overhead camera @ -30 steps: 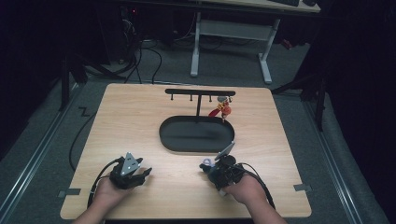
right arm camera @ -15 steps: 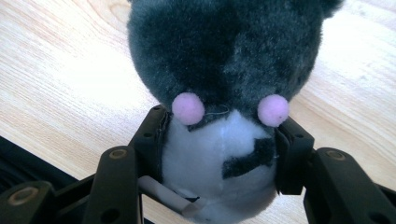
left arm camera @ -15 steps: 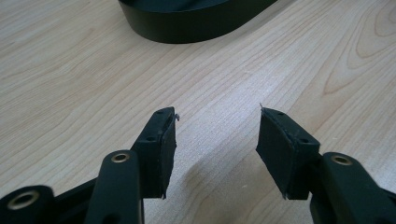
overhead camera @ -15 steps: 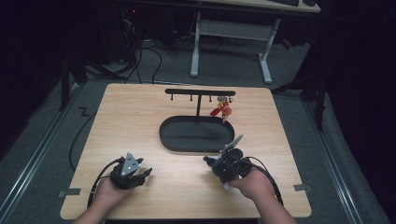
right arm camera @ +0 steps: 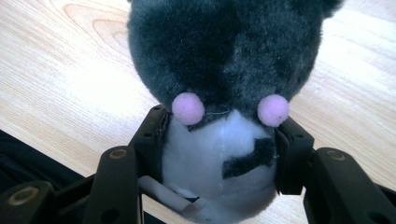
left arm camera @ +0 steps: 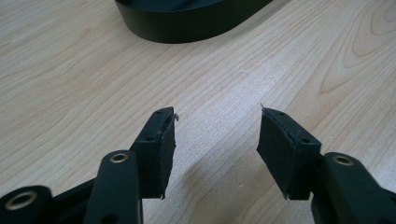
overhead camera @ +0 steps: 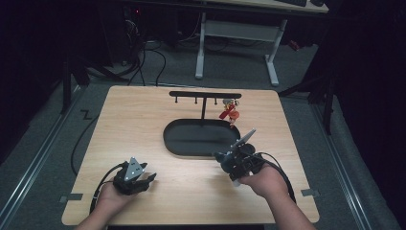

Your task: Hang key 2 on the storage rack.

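My right gripper (right arm camera: 219, 140) is shut on a small plush toy (right arm camera: 224, 46) with a dark grey head, a white belly and two pink cheek dots. Its jaws press the toy's white body from both sides. In the high view, that gripper (overhead camera: 229, 162) hovers at the near right rim of the black oval tray (overhead camera: 172, 143), with the plush toy (overhead camera: 223, 158) dark at its tip. My left gripper (overhead camera: 139, 179) rests near the table's front left. Its jaws stand open (left arm camera: 215, 135) over bare wood, and the tray's wall (left arm camera: 187, 28) lies ahead.
A black hook rack (overhead camera: 205, 95) stands behind the tray, with a red charm (overhead camera: 229, 114) hanging at its right end. Cables trail from both grippers over the front edge. A desk frame and wires stand on the floor beyond the table.
My right gripper has moved away from the person and toward the tray's right end, with the plush toy in it. The left gripper has stayed put.
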The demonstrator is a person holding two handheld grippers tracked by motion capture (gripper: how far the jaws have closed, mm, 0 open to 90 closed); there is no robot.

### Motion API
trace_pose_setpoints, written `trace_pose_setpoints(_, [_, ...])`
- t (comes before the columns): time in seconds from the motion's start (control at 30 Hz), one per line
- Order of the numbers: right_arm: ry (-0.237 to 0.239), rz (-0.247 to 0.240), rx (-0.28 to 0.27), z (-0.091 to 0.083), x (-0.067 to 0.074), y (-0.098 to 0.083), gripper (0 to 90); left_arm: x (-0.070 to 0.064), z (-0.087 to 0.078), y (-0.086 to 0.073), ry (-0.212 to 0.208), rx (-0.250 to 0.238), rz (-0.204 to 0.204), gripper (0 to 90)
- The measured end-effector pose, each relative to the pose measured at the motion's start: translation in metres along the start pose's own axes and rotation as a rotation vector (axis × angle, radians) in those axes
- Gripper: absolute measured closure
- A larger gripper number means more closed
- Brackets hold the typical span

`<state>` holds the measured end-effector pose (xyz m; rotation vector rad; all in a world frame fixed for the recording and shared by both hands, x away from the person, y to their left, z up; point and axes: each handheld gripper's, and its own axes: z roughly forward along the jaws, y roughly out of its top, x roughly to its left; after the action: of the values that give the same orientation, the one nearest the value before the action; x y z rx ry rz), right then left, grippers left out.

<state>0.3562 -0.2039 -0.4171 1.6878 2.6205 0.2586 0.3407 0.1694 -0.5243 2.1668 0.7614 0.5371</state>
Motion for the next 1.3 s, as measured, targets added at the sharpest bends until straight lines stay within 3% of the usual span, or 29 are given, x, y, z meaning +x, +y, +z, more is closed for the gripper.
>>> trace_pose_setpoints(0.23, [0.007,0.024,-0.001,-0.012,-0.004,0.008,48.2,0.001,-0.001,0.000,-0.011,-0.004,-0.001,43.9])
trace_pose_setpoints(0.63, [0.000,0.019,-0.015,-0.034,-0.005,0.025,48.2,0.001,0.001,-0.001,-0.021,0.002,0.007,40.5])
trace_pose_setpoints(1.07, [0.011,-0.003,-0.020,-0.048,-0.005,0.046,48.2,0.002,0.000,-0.001,-0.019,0.001,0.005,38.3])
trace_pose_setpoints(1.3, [0.007,0.008,-0.023,-0.054,-0.004,0.055,48.2,0.002,-0.001,-0.001,-0.018,0.003,0.004,38.0])
